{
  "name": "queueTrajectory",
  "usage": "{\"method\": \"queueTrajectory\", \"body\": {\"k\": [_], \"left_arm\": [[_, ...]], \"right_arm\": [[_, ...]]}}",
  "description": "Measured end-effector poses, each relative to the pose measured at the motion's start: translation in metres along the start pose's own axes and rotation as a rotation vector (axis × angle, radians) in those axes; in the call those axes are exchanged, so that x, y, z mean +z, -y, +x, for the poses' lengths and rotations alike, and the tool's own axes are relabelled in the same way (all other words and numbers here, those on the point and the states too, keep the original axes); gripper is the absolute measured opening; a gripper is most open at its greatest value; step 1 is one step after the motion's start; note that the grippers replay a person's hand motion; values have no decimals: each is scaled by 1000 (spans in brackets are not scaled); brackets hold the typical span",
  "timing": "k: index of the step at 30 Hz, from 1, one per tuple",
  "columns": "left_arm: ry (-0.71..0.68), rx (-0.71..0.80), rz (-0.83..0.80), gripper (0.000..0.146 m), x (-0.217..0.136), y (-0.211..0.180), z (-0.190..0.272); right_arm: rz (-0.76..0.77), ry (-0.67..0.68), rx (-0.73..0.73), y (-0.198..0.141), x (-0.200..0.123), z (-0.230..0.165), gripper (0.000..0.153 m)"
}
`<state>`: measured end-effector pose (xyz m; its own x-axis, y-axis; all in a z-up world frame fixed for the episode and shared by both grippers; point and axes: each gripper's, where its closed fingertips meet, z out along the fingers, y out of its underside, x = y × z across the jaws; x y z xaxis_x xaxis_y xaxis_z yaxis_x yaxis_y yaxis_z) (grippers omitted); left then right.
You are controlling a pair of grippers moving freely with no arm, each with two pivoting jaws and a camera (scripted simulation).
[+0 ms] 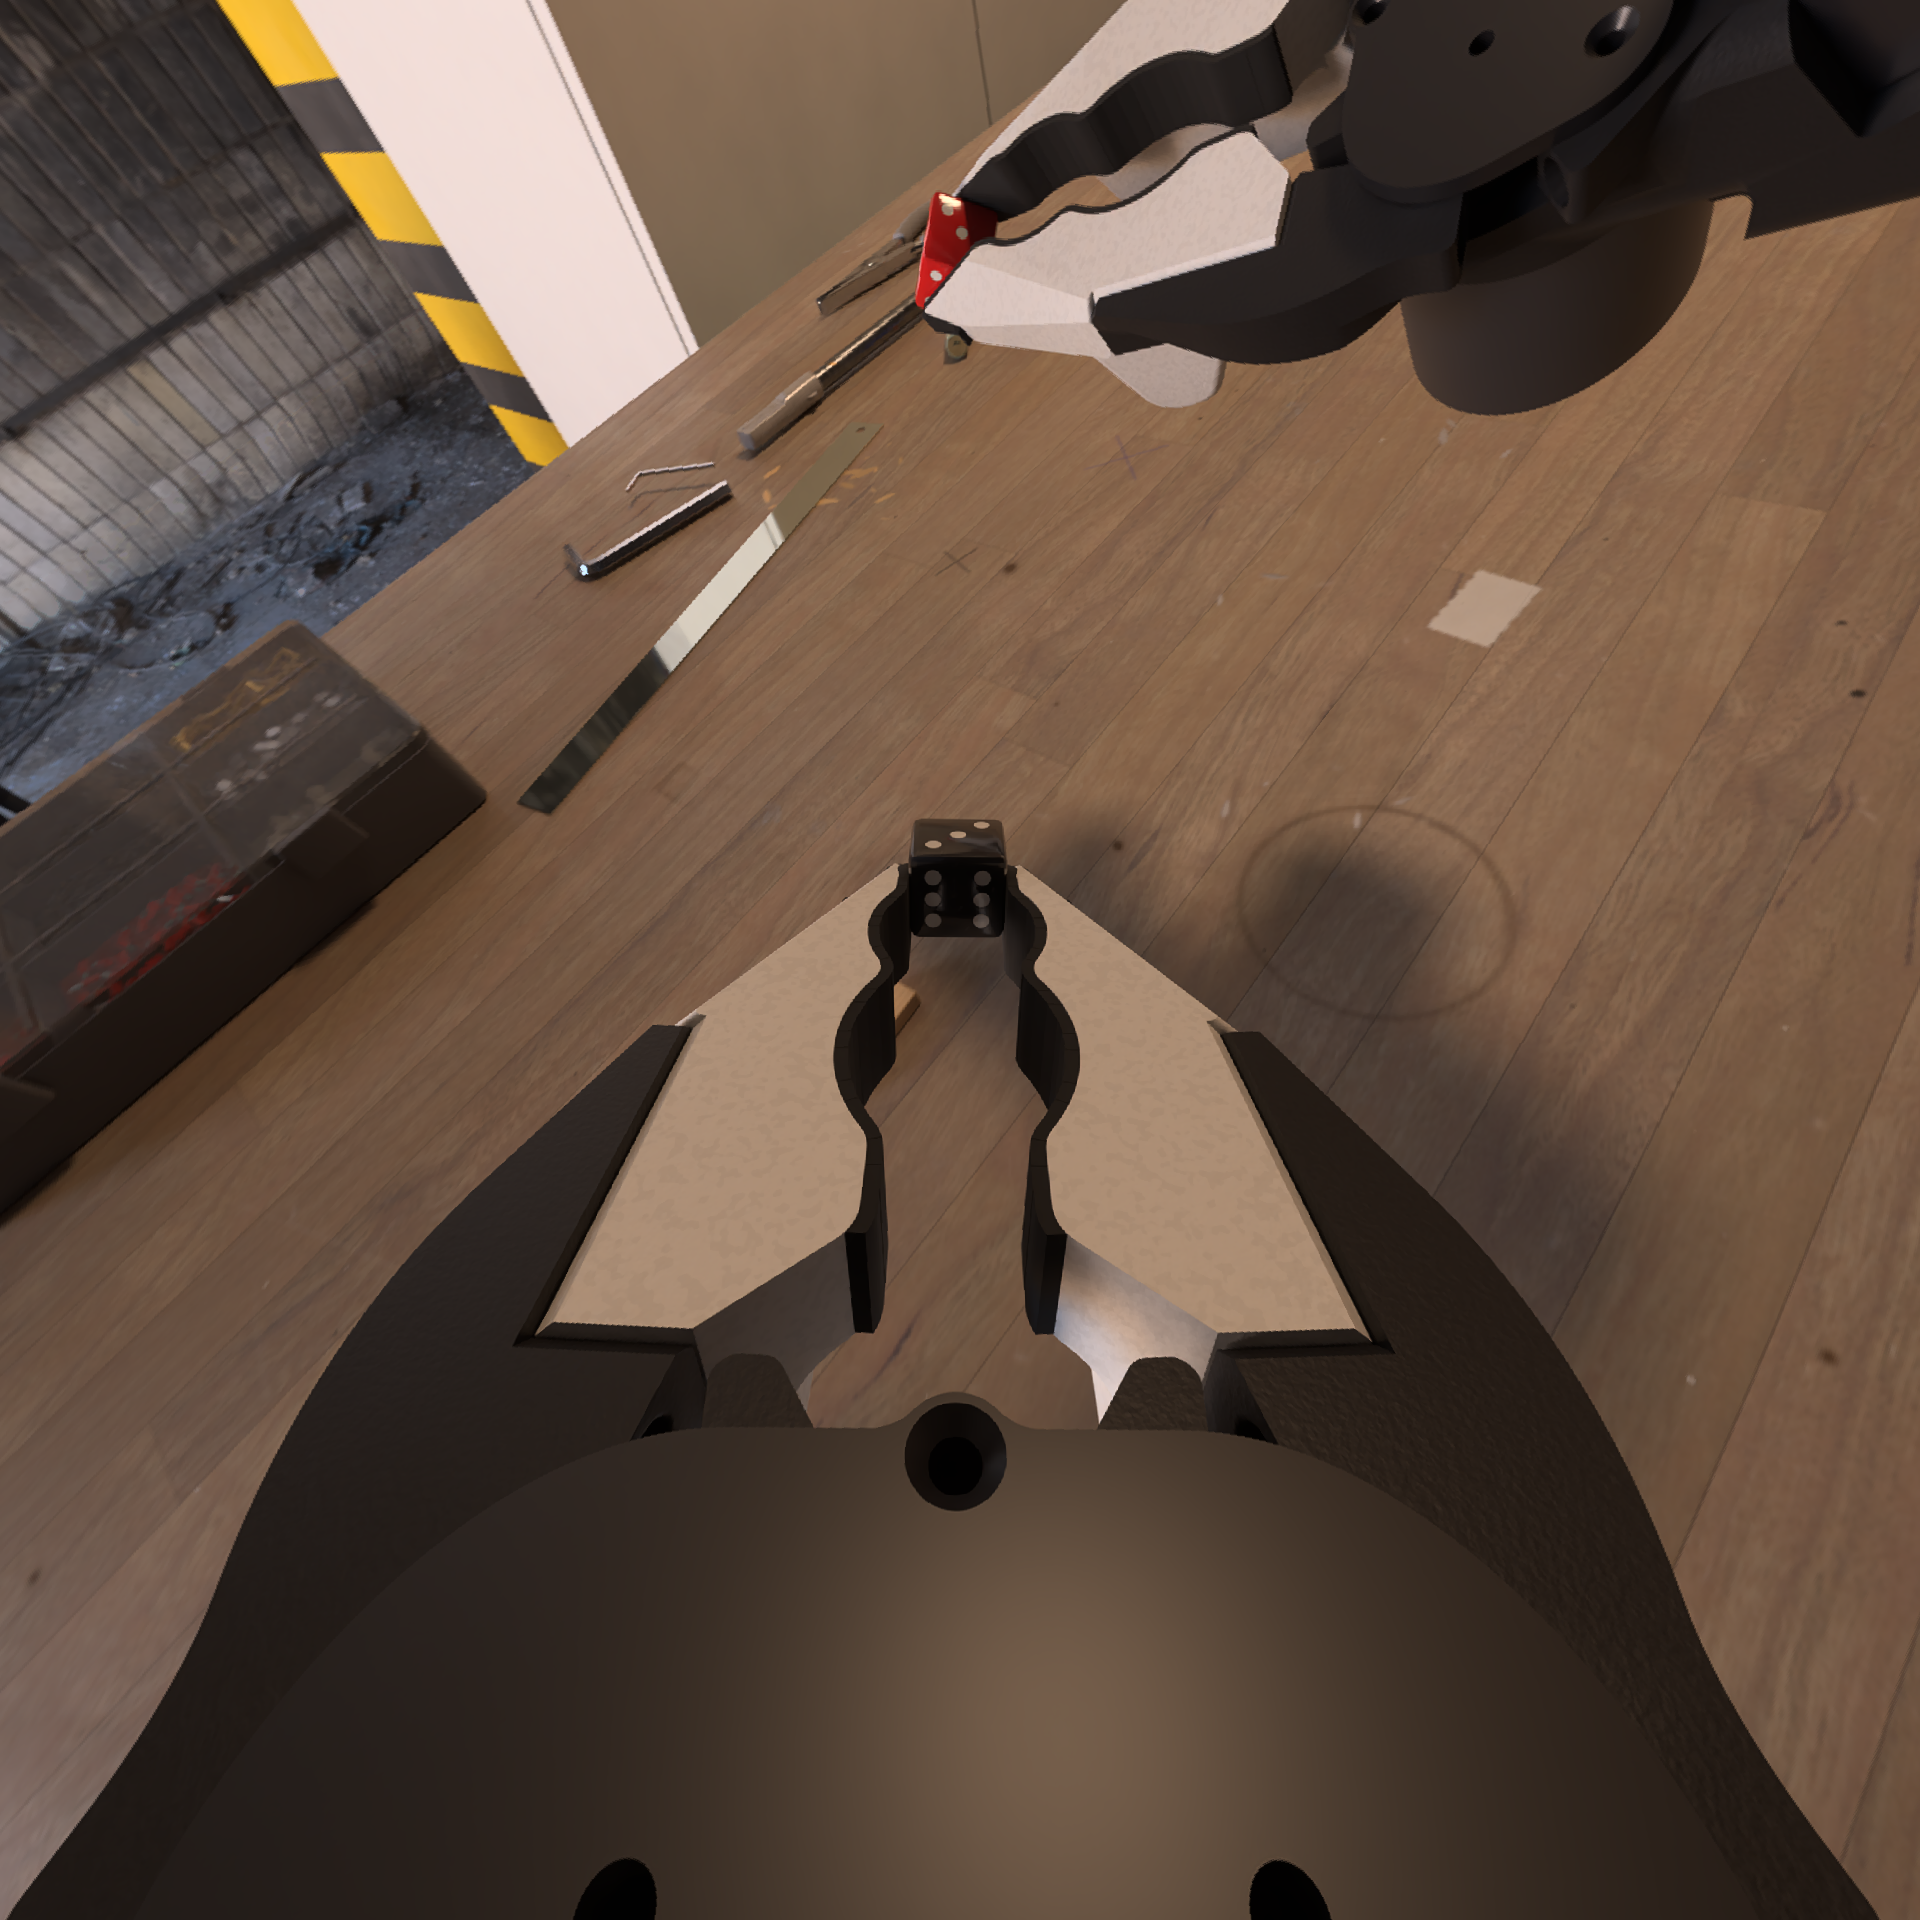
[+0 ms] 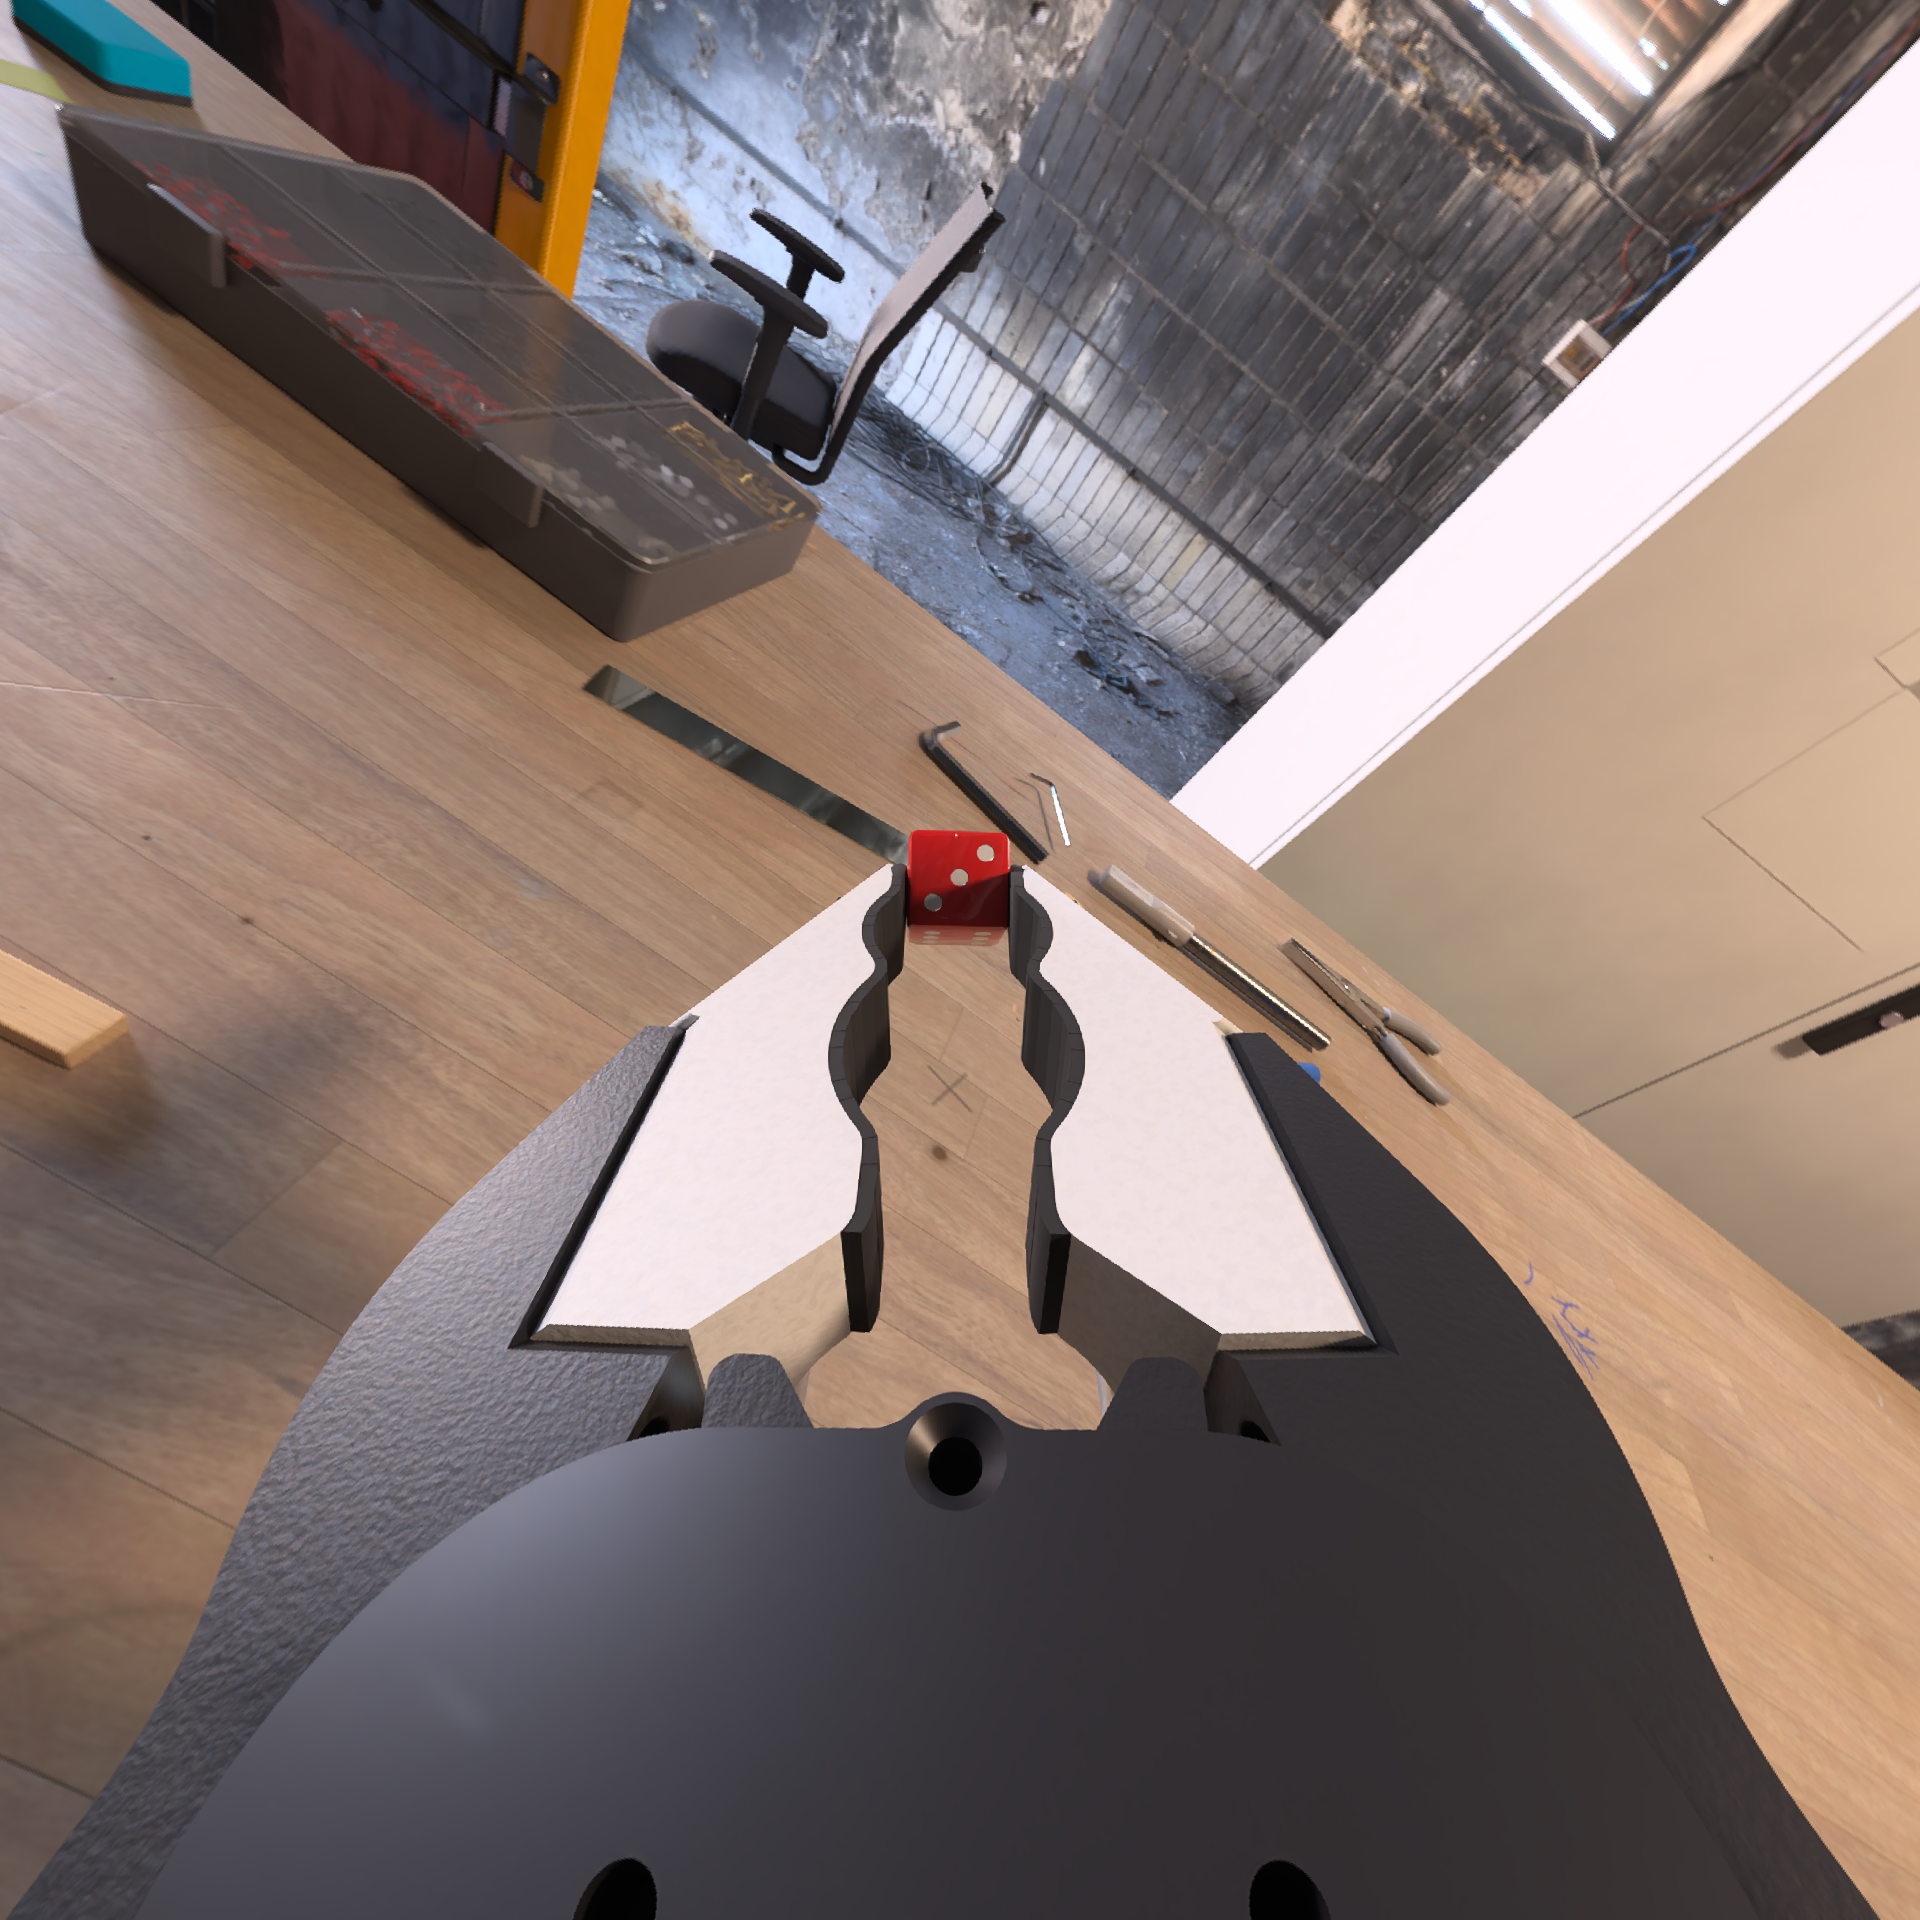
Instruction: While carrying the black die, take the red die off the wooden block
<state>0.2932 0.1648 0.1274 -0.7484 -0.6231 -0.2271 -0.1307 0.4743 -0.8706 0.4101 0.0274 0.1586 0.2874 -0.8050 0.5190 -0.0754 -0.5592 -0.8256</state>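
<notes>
My left gripper is shut on the black die and holds it above the wooden table. A sliver of the wooden block shows below, between the fingers. My right gripper is shut on the red die and holds it in the air above the table. In the left wrist view the right gripper shows at the top with the red die at its fingertips. The wooden block lies at the left edge of the right wrist view, with nothing on the part that shows.
A grey parts organiser box stands near the table's far edge, also in the left wrist view. A steel ruler, hex keys, a craft knife and pliers lie along that edge. An office chair stands beyond.
</notes>
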Motion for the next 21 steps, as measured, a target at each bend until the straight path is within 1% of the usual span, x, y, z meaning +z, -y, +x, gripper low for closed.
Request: {"method": "queueTrajectory", "body": {"k": [11,21], "left_arm": [[-37,24,10,16,28,24,11],[54,28,4,16,49,41,-3]], "right_arm": [[-20,-35,26,-20,-8,31,19],[-38,-28,27,-26,-11,42,19]]}}
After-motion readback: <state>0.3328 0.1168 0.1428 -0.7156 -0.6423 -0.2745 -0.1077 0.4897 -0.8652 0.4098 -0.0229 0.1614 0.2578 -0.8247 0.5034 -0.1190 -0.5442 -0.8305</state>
